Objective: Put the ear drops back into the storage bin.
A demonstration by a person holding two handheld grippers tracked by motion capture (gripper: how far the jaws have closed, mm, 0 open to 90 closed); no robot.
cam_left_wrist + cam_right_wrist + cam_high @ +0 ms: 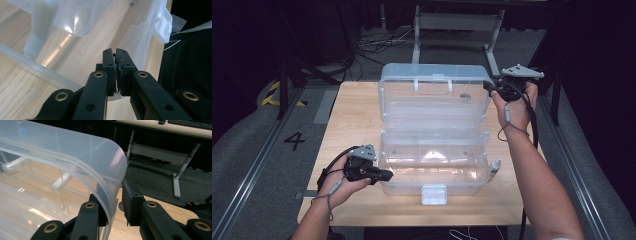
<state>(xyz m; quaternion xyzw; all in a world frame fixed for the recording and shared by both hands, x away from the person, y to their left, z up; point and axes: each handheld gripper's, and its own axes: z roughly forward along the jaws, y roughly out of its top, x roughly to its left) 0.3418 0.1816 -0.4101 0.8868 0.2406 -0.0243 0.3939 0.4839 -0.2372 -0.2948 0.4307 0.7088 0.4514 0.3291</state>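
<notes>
A clear plastic box (434, 167) stands on the wooden table (352, 115) with its lid (434, 95) swung up and back. My left gripper (386, 175) is at the base's left wall, near the front corner. In the left gripper view its jaws (116, 53) are pressed together on the thin clear rim (37, 66). My right gripper (490, 89) is at the lid's upper right corner. In the right gripper view it (113, 195) straddles the lid's curved edge (110, 170), and the right pad (128, 200) stands a little off the plastic.
A white latch (434, 194) sticks out from the box's front. A small pale object (495, 166) lies just right of the base. Behind the table stand a metal frame (457, 25) and floor cables (377, 42). Dark drops lie beyond the table's side edges.
</notes>
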